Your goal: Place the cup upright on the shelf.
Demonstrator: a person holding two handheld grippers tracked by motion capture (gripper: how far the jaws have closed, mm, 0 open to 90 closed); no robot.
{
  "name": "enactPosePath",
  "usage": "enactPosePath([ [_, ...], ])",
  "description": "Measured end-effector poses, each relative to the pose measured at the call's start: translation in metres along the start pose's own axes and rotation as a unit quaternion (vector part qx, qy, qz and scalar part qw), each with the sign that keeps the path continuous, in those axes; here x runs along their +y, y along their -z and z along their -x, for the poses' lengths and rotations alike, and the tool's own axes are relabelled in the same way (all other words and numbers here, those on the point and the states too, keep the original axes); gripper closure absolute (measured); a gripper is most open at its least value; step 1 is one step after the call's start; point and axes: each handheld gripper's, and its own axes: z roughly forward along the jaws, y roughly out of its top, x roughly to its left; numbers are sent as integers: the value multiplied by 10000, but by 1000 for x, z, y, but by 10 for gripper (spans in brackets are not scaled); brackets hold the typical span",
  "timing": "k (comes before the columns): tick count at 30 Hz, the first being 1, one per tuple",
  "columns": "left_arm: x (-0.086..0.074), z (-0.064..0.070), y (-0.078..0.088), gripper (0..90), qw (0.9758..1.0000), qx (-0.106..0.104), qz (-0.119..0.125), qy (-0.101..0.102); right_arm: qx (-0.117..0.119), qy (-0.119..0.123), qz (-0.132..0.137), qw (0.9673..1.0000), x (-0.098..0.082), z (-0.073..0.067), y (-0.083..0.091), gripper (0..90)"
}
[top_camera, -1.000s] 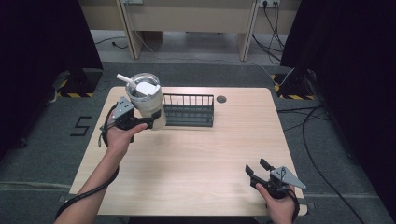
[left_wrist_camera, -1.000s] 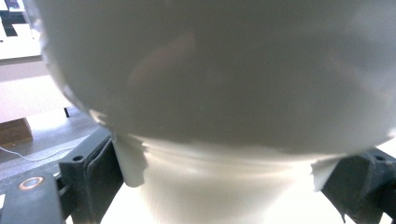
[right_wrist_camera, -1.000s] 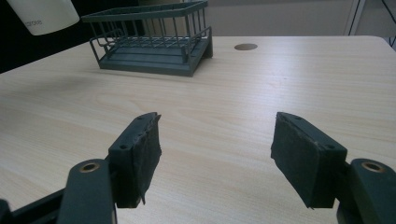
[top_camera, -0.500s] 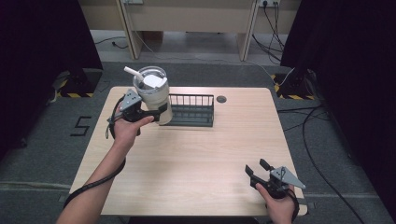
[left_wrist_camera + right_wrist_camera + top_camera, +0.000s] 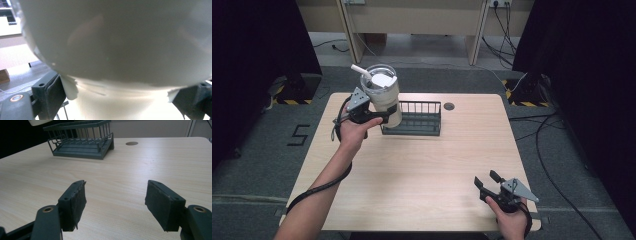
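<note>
Bench [image 5: 422, 170]: pale wood with a fine straight grain; a dark round grommet [image 5: 449, 106] at its 12 o'clock edge.
Cup [image 5: 384, 102]: cream-white body, clear lid, white straw [image 5: 360, 69].
Rack [image 5: 417, 119]: dark grey-green wire and base.
Left tongs [image 5: 379, 120]: black, with a grey plate on top; in the left gripper view the pads [image 5: 51, 92] are dark grey against the cup's white wall.
Right tongs [image 5: 486, 184]: black, grey plate; pads [image 5: 76, 200] charcoal, with brass-coloured rings at the screw holes.
Floor [image 5: 257, 145]: grey, with a black "5" [image 5: 298, 135] at 9 o'clock and yellow-and-black striped tape [image 5: 287, 101] near the dark curtains [image 5: 252, 45].
</note>
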Motion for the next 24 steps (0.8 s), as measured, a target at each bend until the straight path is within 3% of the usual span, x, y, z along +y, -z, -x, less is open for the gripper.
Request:
enactPosePath([
  [14, 11, -3, -40, 105, 10000, 54, -16, 57, 0, -11, 12, 10000, 0, 1, 1, 330],
  [24, 8, -3, -67, 105, 9998, 99, -138, 107, 27, -16, 7, 10000, -1, 1, 1, 331],
])
